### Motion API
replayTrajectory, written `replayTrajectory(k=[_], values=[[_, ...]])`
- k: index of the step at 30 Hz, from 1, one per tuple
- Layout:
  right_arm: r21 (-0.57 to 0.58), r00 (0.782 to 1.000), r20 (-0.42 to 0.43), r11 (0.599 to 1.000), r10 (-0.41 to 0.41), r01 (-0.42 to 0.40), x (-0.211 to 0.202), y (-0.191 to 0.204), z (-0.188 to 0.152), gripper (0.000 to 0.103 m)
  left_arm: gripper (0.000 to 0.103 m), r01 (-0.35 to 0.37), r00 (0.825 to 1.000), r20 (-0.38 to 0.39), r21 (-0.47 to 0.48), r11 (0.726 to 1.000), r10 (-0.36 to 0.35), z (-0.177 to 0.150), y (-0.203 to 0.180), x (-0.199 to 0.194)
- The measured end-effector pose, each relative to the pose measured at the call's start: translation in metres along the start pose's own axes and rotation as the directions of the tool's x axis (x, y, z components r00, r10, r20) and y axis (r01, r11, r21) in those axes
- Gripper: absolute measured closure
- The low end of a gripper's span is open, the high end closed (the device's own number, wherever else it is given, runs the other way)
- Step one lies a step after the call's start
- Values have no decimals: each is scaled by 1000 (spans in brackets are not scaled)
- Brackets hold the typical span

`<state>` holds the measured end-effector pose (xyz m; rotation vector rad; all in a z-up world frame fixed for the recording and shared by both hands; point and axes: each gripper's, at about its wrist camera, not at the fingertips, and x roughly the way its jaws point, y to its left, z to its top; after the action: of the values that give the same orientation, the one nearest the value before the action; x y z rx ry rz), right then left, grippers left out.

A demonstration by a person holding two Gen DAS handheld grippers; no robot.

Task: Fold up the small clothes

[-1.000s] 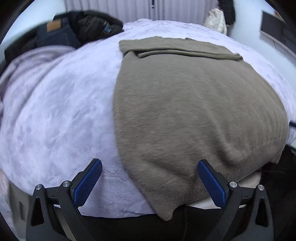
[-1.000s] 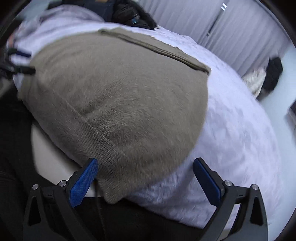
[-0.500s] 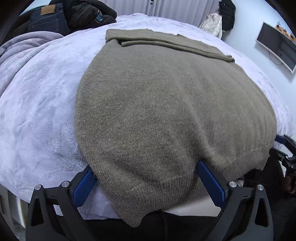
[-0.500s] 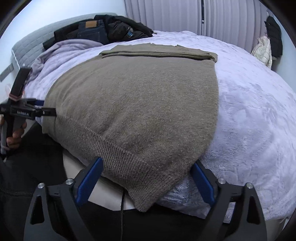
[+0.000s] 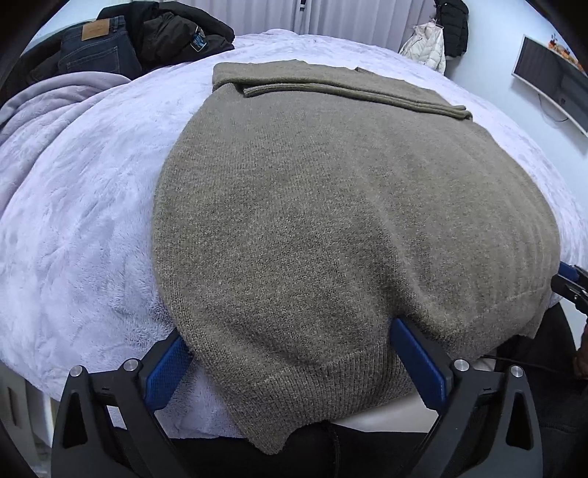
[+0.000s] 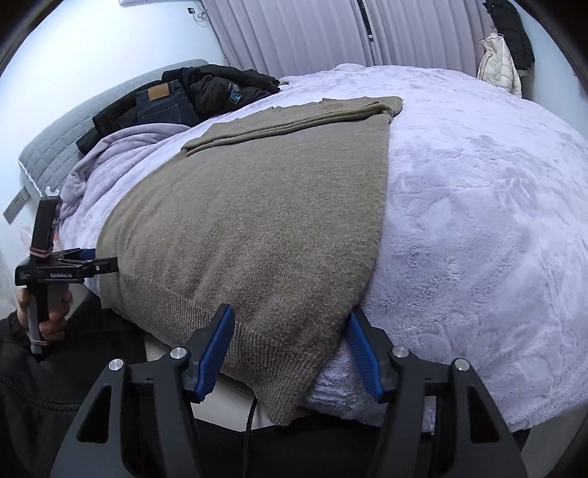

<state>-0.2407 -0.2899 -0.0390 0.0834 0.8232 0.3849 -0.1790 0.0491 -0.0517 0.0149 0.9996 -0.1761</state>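
Observation:
An olive-grey knitted sweater (image 5: 330,220) lies flat on the lilac fleece blanket (image 5: 81,239) of a bed, its sleeves (image 5: 330,86) folded across the far end. My left gripper (image 5: 292,362) stands wide open at the near edge, with the sweater's left hem corner lying between its blue pads. In the right wrist view the sweater (image 6: 257,228) has its right hem corner between the pads of my right gripper (image 6: 290,353), whose jaws are closing and still stand apart. The left gripper (image 6: 84,264) shows at the hem's far corner, held by a hand.
Dark jeans (image 5: 95,47) and a black jacket (image 5: 176,33) are piled at the bed's head. A white jacket (image 6: 499,62) hangs by the curtains. A screen (image 5: 551,81) is on the right wall. The sweater's hem hangs over the bed's near edge above a dark floor.
Both grippers have closed in on the sweater's hem corners. The right gripper has rolled level and its jaws have narrowed around the corner. The left jaws stay wide.

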Motion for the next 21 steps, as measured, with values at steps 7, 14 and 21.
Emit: replayTrajectory(k=[7, 14, 21], values=[[-168, 957, 173, 951, -231, 260, -34, 35, 40, 16, 1, -137, 983, 134, 84, 987, 125, 27, -21, -44], [-159, 977, 49, 964, -206, 212, 40, 52, 137, 16, 1, -103, 987, 131, 109, 989, 89, 98, -59, -10], [-146, 967, -106, 966, -230, 214, 109, 63, 127, 16, 0, -90, 995, 58, 93, 992, 85, 97, -65, 34]])
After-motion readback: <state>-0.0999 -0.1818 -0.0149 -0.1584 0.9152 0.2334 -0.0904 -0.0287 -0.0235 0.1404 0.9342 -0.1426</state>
